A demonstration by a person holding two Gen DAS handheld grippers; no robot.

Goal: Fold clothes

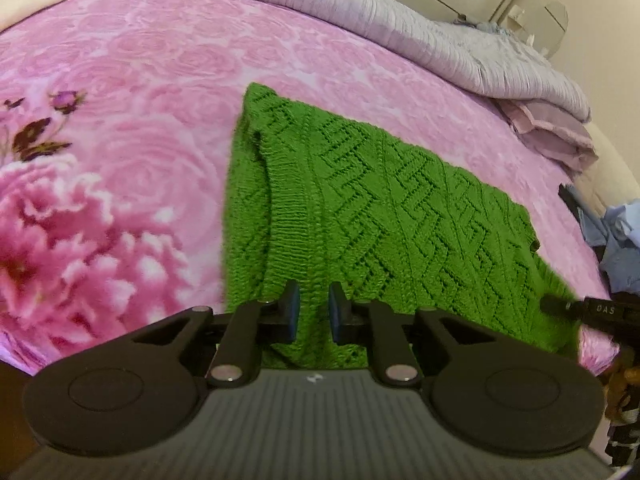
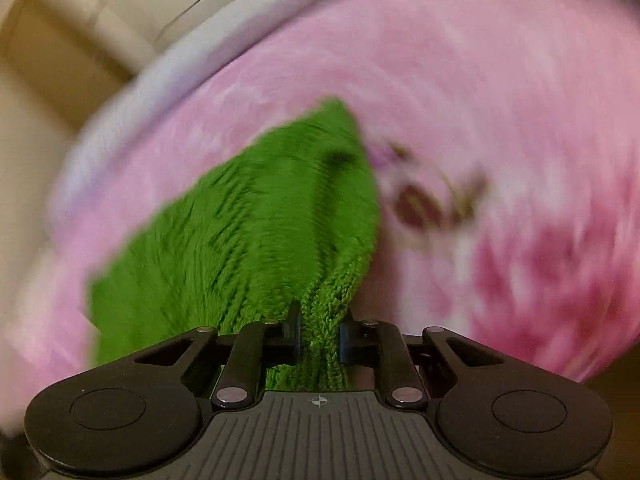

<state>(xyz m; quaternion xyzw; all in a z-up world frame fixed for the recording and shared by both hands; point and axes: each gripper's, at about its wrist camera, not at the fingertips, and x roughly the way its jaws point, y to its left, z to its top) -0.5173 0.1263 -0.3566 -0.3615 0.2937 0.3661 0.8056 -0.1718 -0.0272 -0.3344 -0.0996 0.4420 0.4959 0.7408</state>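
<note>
- Green knit sweater [image 1: 360,208] lies on the pink floral bed [image 1: 120,128], partly folded, with 1 side already turned over along its length; it reaches the bed's near edge.
- At least 1 more fold looks left, I judge.
- Left gripper [image 1: 314,312]: jaws narrowly apart, with a ridge of knit pinched between them.
- Right gripper [image 2: 320,332]: jaws clamped on a bunched edge of the sweater; the blurred view probably shows it being lifted.
</note>
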